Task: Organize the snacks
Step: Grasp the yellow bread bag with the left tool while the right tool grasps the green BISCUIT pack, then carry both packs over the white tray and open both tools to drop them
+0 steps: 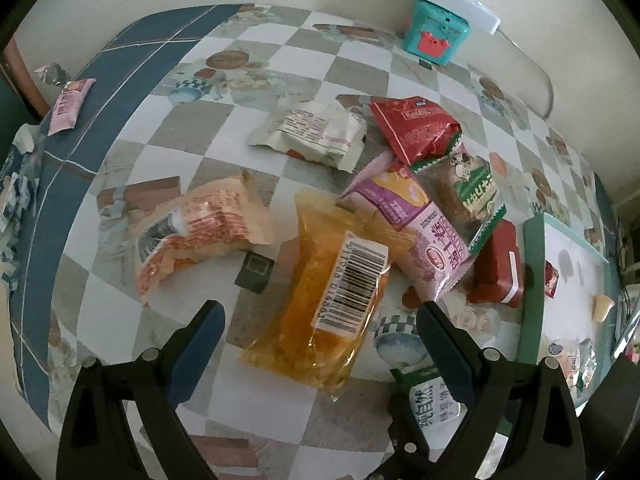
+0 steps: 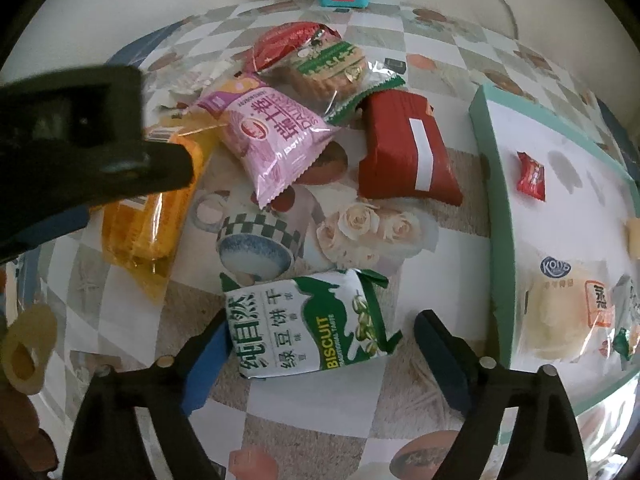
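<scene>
My left gripper is open and points down over a clear orange packet with a barcode label, which lies between its blue pads without touching them. My right gripper is open around a green-and-white biscuit packet. Its left pad is at the packet's edge, and a gap shows on the right. A pile behind holds a pink packet, a green-edged cookie, a red bag and a dark red pack. The left gripper's black body covers the upper left of the right wrist view.
A mint-rimmed white tray at the right holds a small red candy and a pale packet. A white packet, an orange-and-white packet and a small dark square lie left of the pile. A teal box stands by the wall.
</scene>
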The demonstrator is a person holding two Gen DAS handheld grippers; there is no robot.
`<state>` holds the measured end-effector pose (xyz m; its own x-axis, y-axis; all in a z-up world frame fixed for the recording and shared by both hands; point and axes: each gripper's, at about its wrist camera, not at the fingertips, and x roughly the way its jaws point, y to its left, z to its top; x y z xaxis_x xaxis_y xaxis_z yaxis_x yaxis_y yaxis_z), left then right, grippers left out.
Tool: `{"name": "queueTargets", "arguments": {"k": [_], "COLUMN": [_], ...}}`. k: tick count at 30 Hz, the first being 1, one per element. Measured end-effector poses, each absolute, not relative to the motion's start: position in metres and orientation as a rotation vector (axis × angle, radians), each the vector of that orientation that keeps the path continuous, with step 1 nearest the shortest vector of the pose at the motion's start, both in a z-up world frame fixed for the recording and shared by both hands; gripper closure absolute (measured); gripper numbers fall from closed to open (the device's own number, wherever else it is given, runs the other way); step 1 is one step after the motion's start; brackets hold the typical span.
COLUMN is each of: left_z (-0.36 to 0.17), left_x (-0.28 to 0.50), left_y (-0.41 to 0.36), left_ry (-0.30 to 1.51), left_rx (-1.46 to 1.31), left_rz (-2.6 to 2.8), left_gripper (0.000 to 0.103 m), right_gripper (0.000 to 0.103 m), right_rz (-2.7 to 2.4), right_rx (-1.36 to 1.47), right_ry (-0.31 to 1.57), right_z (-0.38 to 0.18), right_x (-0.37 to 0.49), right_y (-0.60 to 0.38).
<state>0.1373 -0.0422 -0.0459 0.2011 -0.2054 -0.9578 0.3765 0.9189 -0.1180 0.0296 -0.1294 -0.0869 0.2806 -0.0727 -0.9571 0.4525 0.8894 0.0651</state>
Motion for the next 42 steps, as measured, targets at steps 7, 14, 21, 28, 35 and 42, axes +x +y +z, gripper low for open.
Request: {"name": "queueTargets", "arguments": {"k": [7,14,21,28,35,42], "left_z": [-0.056,-0.063,-0.069,-0.072,-0.072,-0.066], "left_x": [0.138,0.137,0.139,0.139,0.141,0.138], "left_y": [-0.054,-0.061,-0.059,-0.056,-0.043,-0.037], "left_ry": [1.31,1.312,1.335,1.354,1.375,1.37], "left_rx": [0.183,0.238,0.246,0.238,0.198,0.191], "left_rz": [-0.429,-0.417,-0.413,-0.401,-0.366,-0.334], "left_gripper": [0.026,0.045,0.054,0.058,0.06,0.061], "right_gripper": [0.022,0.026,0.03,0.031,0.032,0.032], "right_rz": [-0.368,-0.376,-0.38,-0.388,-0.381,-0.37], "right_rx": [0.367,0.372,0.374,0.387,0.402,0.407], "right_ry": [1.232,1.222,1.219,1.221,1.22,1.208], "right_z": [-0.083,-0.08,-0.079,-0.077,-0.078,-0.073], "right_x": [0.03,0.026,0.027,0.025,0.025,0.02], "right_y": [-0.136,-0.144,-0.147,-0.148,-0.148,-0.15]}}
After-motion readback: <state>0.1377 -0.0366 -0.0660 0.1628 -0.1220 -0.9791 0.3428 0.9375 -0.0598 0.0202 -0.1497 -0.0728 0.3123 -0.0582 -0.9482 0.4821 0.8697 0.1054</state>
